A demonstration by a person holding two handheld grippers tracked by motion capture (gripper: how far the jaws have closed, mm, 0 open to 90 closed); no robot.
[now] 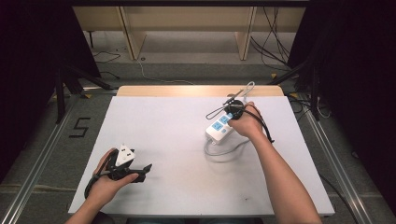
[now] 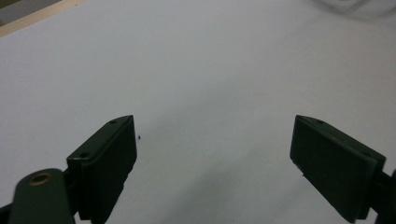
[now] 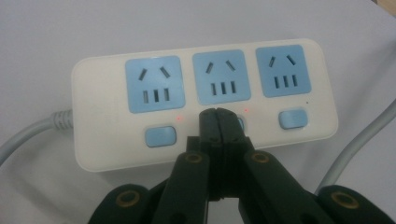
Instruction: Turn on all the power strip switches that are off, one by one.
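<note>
With its jaws pressed together, your right gripper (image 3: 218,116) sits tip-down on the middle switch of the white power strip (image 3: 205,100), centre of the right gripper view; red lamps glow beside two switches. In the high view the strip (image 1: 219,128) lies right of centre on the white table (image 1: 187,154). Your left gripper (image 2: 215,154), lower left, holds its jaws wide apart over bare tabletop.

power strip (image 1: 219,129) on table (image 1: 177,140), right, right tongs (image 3: 217,116) over it
</note>
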